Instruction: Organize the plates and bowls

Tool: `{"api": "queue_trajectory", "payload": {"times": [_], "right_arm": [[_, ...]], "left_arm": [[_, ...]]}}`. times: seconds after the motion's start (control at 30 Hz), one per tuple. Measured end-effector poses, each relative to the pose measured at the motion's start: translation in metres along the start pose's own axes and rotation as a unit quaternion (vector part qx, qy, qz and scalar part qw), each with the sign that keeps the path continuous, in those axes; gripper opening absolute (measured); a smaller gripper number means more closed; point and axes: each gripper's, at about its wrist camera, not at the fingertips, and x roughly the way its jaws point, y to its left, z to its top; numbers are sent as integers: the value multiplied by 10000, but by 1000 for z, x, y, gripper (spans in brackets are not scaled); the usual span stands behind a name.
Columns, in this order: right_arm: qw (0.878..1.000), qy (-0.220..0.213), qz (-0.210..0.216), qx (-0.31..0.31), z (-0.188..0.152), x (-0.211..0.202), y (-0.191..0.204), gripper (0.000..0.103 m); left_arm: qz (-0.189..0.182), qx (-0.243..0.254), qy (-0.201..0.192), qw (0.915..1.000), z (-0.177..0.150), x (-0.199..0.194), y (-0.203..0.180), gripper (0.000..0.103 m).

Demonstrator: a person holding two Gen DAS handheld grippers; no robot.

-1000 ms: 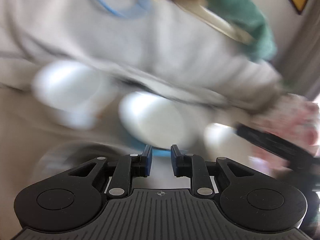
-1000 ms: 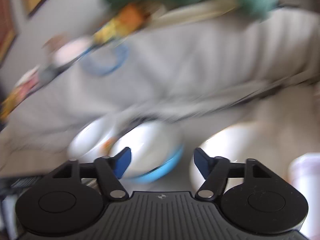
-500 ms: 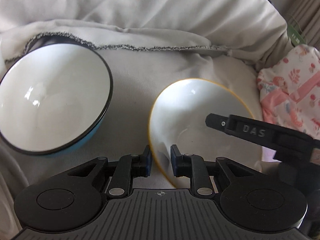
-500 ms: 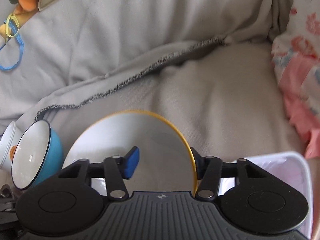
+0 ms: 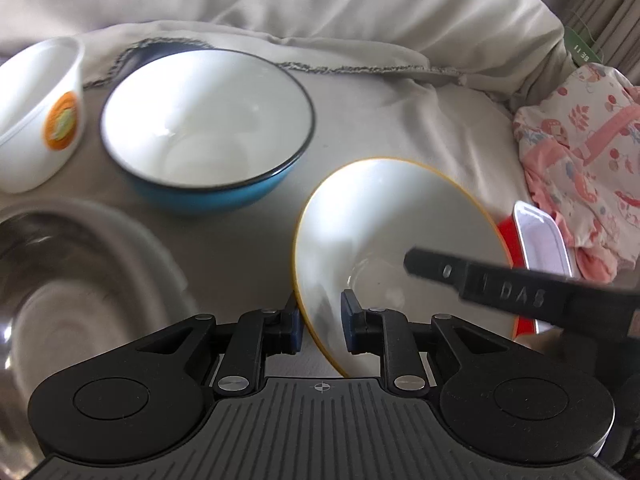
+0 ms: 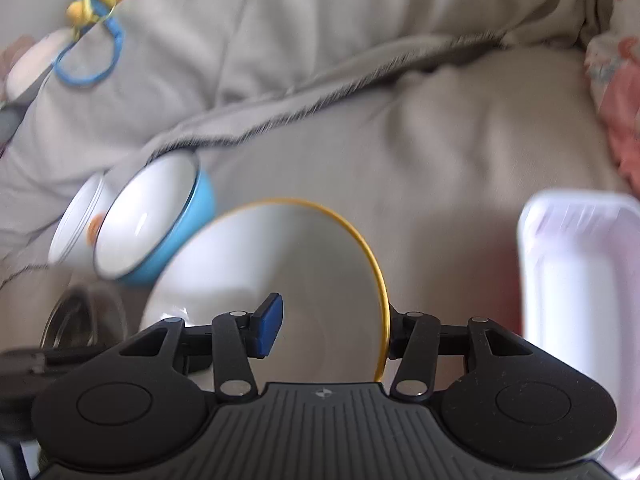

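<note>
Beige cloth (image 5: pixel 400 100) over soft cushions serves as the work surface; it is rumpled, not flat.

Layout, left to right:
- White cup (image 5: pixel 40 112) with an orange mark, far left.
- Steel bowl (image 5: pixel 60 280), near left, blurred.
- Blue bowl (image 5: pixel 208 132), white inside, upright, far of centre and well apart from both claws.
- Yellow-rimmed bowl (image 5: pixel 392 220), centre-right and tilted. This is the piece in hand. Its right edge overlaps a red-and-white tray (image 5: pixel 538 240).
- Floral garment (image 5: pixel 580 160), far right.

Left gripper (image 5: pixel 320 320): jaws narrow and astride the bowl's near-left rim, one pad outside and one inside. White wall shows between the rim and the inner pad, so I cannot tell whether the pads are biting.

Right gripper (image 6: pixel 332 324): jaws wider and astride the right rim. The blue pad sits over the bowl's interior and the other finger is behind the yellow edge. I cannot tell whether it grips either.

Step, as judged: a two-handed pickup of the yellow-rimmed bowl, probably to stack it.

To do it well:
- Seat both claws deeper over the rim before closing.
- Confirm both pads press on the wall, since glazed ware is likely slick.
- Raise both sides together so the bowl does not pivot on one grip.
- Clear the tray edge on the right before any sideways travel.
- Expect no firm support from the cushion.
</note>
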Motion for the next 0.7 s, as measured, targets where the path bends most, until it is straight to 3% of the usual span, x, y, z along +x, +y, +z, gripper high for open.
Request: {"api": "queue_trajectory", "payload": {"times": [0.27,0.7], "right_arm": [[9987,32,301,-407,-46,-12,27,50],[9988,-239,255,-348,-43,-12,27,49]], "left_arm": [[49,62,46,10000,-20,-18,22,21],[10,96,21,10000,-23,-23,21,22]]}}
